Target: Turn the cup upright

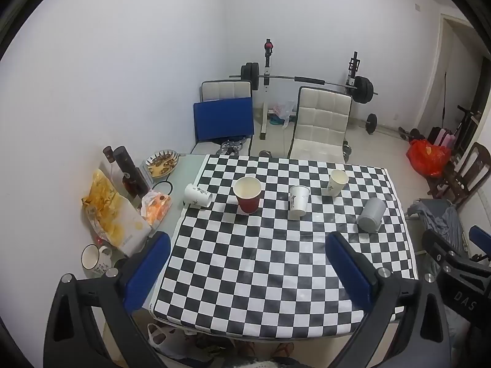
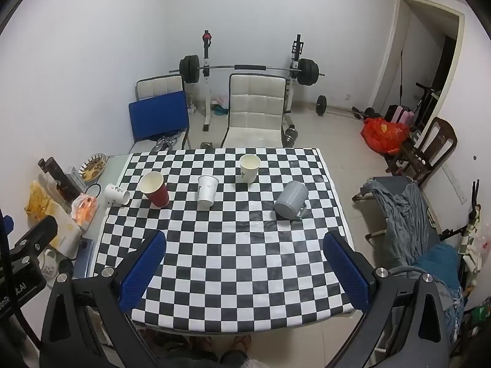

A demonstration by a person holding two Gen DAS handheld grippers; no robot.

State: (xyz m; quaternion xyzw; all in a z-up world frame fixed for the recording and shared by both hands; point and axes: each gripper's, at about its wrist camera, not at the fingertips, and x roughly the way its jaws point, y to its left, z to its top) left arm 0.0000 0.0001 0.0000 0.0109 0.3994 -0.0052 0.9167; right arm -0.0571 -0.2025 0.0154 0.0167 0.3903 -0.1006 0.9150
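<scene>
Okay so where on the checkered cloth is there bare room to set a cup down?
The near half of the checkered cloth, between both open claws and the cup row, is bare. The far half is crowded: tipped white cup, red cup, white paper cup, cream cup, grey mug. The left strip is cluttered with snack bags.

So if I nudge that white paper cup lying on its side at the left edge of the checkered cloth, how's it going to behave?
The white paper cup lies on its side, so it will probably roll, curving because it tapers. It looks like thin paper, so likely light and easily crushed by a firm pinch. It sits at the edge of the checkered cloth, so it might roll off.
</scene>
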